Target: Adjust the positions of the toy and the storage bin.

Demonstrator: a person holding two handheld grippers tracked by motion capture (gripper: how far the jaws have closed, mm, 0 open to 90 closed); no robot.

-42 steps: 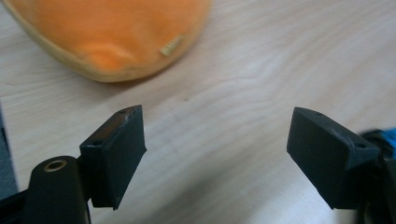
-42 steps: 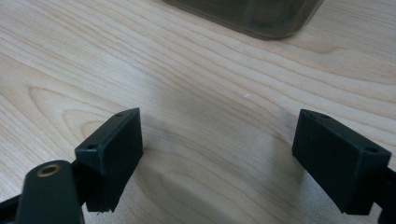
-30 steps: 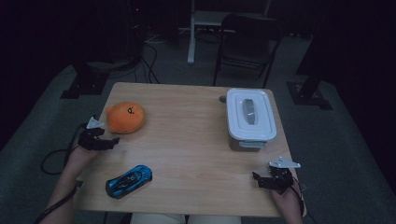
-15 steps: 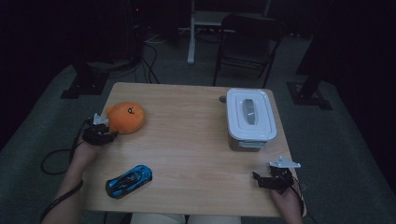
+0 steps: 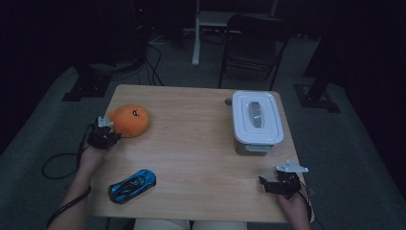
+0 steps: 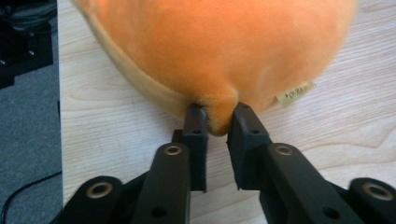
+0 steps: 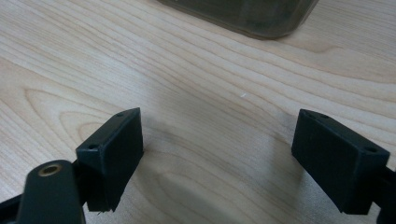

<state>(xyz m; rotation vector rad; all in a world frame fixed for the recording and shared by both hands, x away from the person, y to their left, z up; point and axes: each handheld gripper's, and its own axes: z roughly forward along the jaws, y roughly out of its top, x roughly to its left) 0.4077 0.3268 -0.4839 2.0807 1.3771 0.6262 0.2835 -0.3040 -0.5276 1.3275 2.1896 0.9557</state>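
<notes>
Left gripper (image 5: pixel 111 133) is sitting at the table's (image 5: pixel 201 158) left edge, its jaws, which have just been closing, now pinching a small fold of the orange plush toy (image 5: pixel 129 120) at its near end; in the left gripper view the plush (image 6: pixel 219 51) is bulging beyond the fingertips (image 6: pixel 195 122), resting on the wood. Right gripper (image 7: pixel 217 158) is hovering low near the front right corner, jaws spread wide over bare wood, nothing between them, the lidded container (image 5: pixel 256 120) lying just beyond. A blue toy car (image 5: pixel 132 185) is sitting near the front left.

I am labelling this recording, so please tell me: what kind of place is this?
Probably a dim lab or studio set up for recording. A small wooden table stands on grey carpet, with cables and stand bases on the floor and a folding chair behind.
</notes>
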